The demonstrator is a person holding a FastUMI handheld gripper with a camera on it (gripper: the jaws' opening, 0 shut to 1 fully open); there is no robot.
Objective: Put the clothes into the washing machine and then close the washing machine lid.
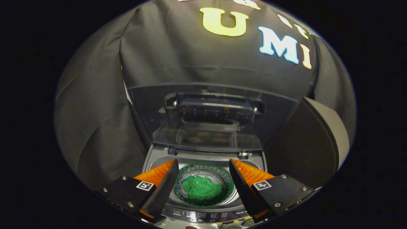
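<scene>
A small top-loading washing machine (203, 159) stands just ahead of me with its clear lid (206, 117) raised upright at the back. Down in the round drum (219, 173) lies a bunched green garment (201, 188), with a bit of blue cloth at its left side. My gripper (203, 163) hovers above the drum opening, open, its two fingers spread to either side of the drum with nothing between them. The machine's control panel (203, 216) sits below the fingers, nearest to me.
Black booth cloth hangs behind and to the left of the machine. A dark rounded object (313, 143) with a pale edge stands close to the machine's right side.
</scene>
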